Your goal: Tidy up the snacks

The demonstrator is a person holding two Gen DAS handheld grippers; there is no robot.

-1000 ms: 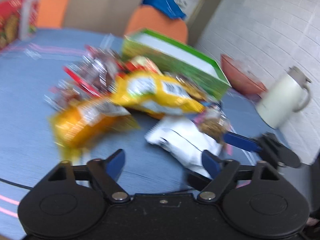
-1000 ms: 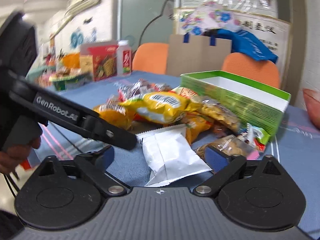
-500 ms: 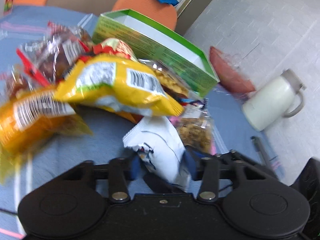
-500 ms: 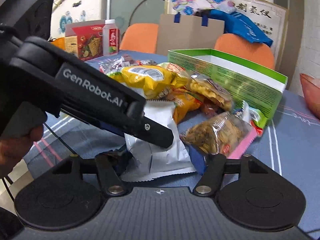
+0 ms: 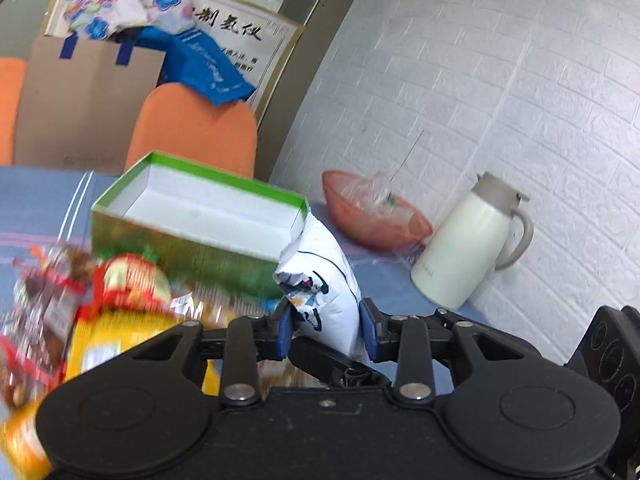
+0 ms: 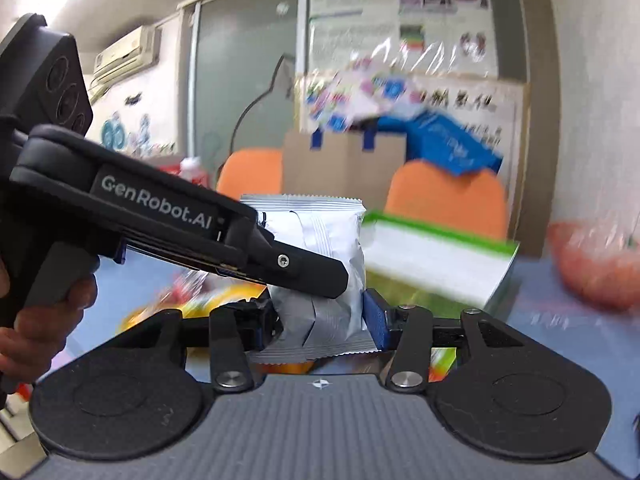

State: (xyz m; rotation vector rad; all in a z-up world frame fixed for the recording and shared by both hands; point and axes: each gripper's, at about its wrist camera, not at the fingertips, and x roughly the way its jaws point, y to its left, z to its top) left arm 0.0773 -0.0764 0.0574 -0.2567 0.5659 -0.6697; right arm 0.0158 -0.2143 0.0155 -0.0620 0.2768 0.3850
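A white snack packet point(image 5: 326, 280) hangs in the air above the blue table point(image 5: 40, 200), in front of the open green box point(image 5: 208, 216). My left gripper point(image 5: 326, 332) has its jaws closing, and both blue pads press the packet's lower end. In the right wrist view the same white snack packet point(image 6: 324, 236) stands between the closing jaws of my right gripper point(image 6: 320, 322), whose right pad touches its edge. One of the left gripper's fingers point(image 6: 304, 268) lies across the packet's front. A hand point(image 6: 36, 320) holds the left gripper's handle.
A pile of yellow and red snack bags point(image 5: 120, 296) lies left of the green box point(image 6: 432, 256). An orange bowl point(image 5: 372, 216) and a white jug point(image 5: 468, 248) stand by the brick wall at the right. Orange chairs point(image 5: 192, 132) and a cardboard bag point(image 5: 80, 100) are behind the table.
Both grippers went from wide open above the table to closed on the white packet. The packet has come up off the table and now stands on end in front of the green box.
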